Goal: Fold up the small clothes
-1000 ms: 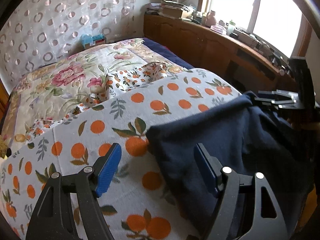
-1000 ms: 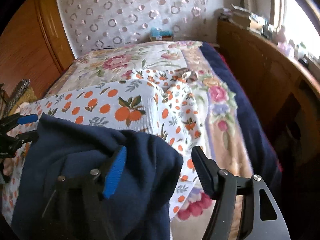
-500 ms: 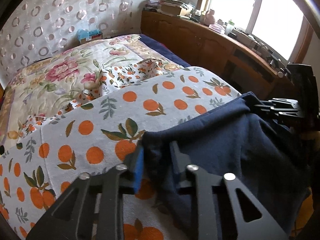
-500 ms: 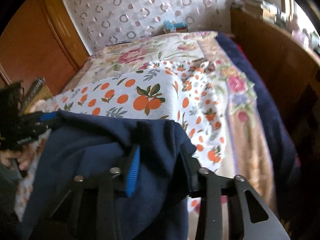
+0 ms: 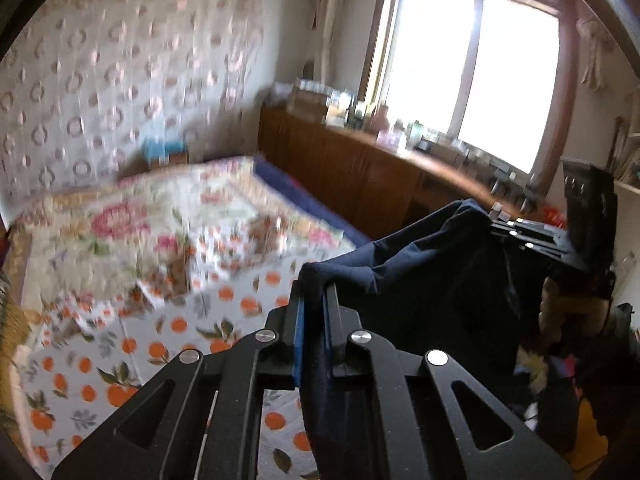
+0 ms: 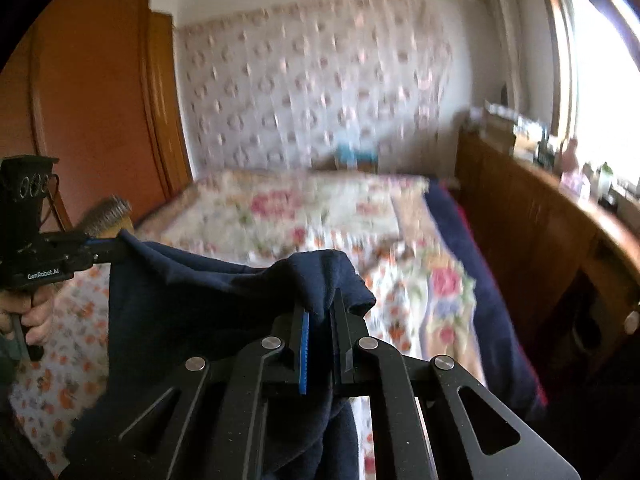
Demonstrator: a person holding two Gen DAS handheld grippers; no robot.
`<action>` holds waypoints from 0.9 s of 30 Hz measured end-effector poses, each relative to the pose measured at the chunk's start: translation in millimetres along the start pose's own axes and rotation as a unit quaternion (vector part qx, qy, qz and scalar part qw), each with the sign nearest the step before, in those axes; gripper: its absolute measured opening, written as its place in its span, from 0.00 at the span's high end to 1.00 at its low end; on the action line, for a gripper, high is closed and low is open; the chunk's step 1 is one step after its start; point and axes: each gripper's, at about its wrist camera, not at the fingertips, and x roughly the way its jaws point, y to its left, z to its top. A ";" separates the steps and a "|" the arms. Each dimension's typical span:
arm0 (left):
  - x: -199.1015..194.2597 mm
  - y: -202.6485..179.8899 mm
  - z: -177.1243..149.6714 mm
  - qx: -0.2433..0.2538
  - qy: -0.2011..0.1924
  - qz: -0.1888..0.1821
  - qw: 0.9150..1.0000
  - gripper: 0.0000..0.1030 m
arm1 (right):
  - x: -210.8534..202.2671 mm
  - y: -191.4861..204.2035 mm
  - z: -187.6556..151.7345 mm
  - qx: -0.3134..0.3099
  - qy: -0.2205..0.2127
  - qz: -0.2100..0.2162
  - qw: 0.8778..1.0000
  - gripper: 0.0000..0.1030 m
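Left gripper (image 5: 314, 312): clamped on navy garment (image 5: 432, 280) corner.
Right gripper (image 6: 318, 320): clamped on opposite corner.
Technique: keep top edge taut, level above bed (image 5: 120, 360).

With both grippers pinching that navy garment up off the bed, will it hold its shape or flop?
Likely floppy: the navy garment sags between the left gripper and right gripper. It looks like thick knit, so probably not slippery. Both pinches bunch cloth at one edge.
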 end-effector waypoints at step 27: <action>-245.0 8.6 3.4 0.049 -0.165 0.137 0.975 0.92 | -156.6 95.8 39.3 -0.072 -0.143 0.109 0.981 0.93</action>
